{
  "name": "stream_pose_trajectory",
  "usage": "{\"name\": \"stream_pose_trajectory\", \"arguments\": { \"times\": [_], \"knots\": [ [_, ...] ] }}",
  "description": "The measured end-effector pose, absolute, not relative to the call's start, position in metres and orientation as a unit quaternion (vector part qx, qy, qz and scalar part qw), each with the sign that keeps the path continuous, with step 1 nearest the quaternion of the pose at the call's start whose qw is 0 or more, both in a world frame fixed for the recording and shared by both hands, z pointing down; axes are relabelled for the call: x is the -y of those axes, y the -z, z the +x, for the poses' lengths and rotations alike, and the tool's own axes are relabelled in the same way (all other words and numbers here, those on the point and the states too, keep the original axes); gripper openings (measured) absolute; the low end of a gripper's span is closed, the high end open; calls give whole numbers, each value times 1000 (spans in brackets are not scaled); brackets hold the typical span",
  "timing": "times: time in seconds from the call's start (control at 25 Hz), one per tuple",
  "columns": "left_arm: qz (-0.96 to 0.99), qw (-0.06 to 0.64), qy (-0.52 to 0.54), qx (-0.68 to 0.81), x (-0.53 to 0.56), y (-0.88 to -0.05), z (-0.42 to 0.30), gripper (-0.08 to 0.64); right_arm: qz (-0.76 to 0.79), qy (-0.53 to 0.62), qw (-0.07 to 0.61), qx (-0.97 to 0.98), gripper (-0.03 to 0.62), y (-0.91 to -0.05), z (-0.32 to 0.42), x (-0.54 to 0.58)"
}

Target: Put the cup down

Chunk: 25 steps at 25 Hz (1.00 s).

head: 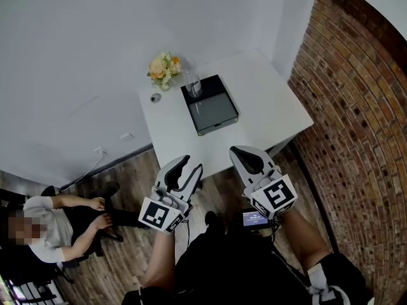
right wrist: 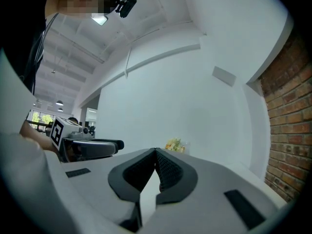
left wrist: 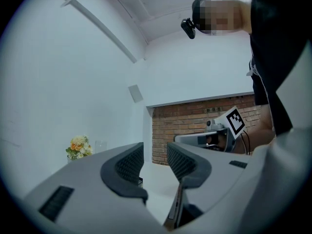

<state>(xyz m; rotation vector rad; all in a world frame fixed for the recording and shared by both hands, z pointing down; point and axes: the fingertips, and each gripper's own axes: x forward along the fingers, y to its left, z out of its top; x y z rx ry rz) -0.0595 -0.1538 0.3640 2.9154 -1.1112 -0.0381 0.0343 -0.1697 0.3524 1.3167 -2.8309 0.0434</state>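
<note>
A clear cup (head: 193, 84) stands upright on the far end of a black tray (head: 213, 110) on the white table (head: 267, 100). Both grippers hang well short of the table, close to my body. My left gripper (head: 186, 168) is open, with a plain gap between its ribbed pads and nothing in it (left wrist: 155, 152). My right gripper (head: 245, 155) is shut, its pads meeting at the tips with nothing held (right wrist: 156, 152). In the left gripper view the cup (left wrist: 101, 146) shows faintly beside the flowers.
A bouquet of flowers (head: 164, 68) and a small round object (head: 156, 98) sit at the table's far left corner. A brick wall (head: 356, 107) runs along the right. A person (head: 57, 224) sits at the lower left on the wooden floor side.
</note>
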Motion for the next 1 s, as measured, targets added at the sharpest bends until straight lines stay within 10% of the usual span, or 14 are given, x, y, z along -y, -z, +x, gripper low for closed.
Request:
{"name": "stream_pose_trajectory", "arguments": {
  "times": [1.0],
  "knots": [
    [936, 13, 9, 351, 157, -364, -56, 150, 423, -15, 18, 906, 11, -356, 35, 174]
  ]
}}
